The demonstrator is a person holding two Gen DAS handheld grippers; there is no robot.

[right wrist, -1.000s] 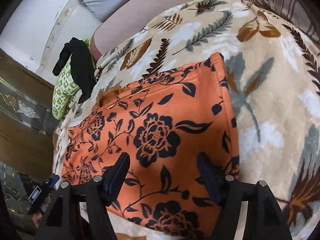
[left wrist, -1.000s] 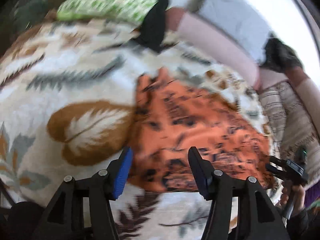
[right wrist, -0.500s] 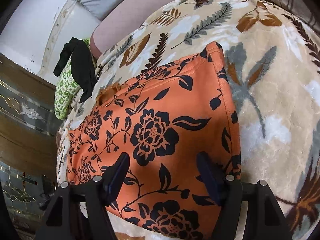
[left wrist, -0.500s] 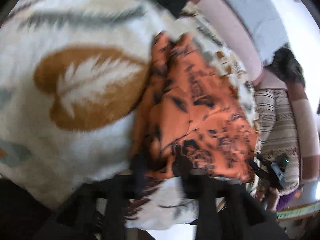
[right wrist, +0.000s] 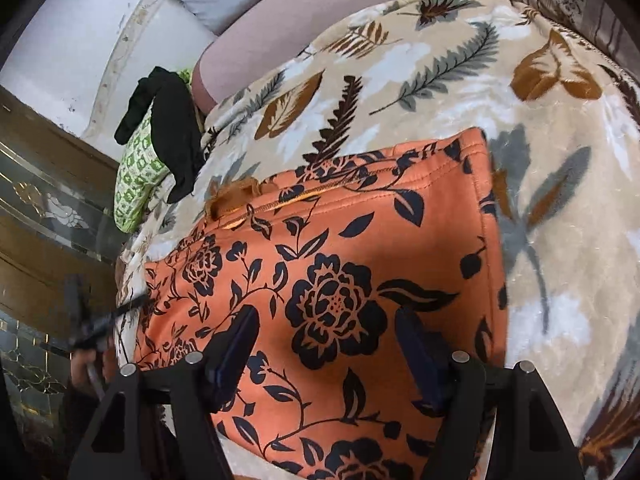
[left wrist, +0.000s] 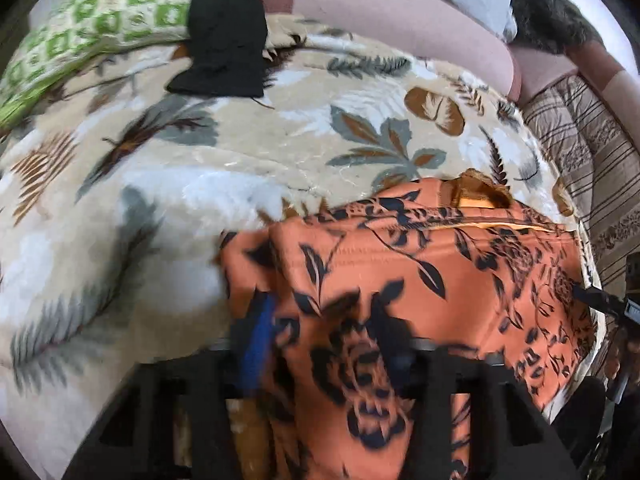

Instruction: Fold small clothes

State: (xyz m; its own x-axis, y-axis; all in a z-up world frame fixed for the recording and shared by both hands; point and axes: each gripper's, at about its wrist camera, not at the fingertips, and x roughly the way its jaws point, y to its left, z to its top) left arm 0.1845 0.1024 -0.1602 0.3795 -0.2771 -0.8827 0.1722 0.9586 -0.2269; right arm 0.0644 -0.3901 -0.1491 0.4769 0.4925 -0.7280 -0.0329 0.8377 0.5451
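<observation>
From the left wrist view, a plush cream blanket (left wrist: 168, 184) printed with grey and brown leaves covers the whole bed, bunching in soft ridges toward the middle of the frame. At the upper left lies a green-and-white patterned pillow (left wrist: 96, 20) with a black garment (left wrist: 228, 32) draped over its end and spilling onto the blanket. A pale pink bolster (left wrist: 400, 20) runs along the top, and a brown striped cover (left wrist: 592, 160) fills the right edge. The orange floral garment (left wrist: 460, 280) spreads over the lower right, its left edge gathered up in blurred folds by the left gripper (left wrist: 320, 344), whose fingers have just been closing and now pinch that cloth. From the right wrist view, the same orange garment (right wrist: 360, 260) lies flat across the centre and lower frame, on the leaf blanket (right wrist: 560, 200). The right gripper (right wrist: 328, 344) hangs over it at the bottom, fingers well apart and clamped on nothing. At the left stand a white wall (right wrist: 72, 20) and a dark wooden door with patterned glass panels (right wrist: 40, 208), with the green pillow (right wrist: 136, 176) and black garment (right wrist: 176, 132) beside them.
</observation>
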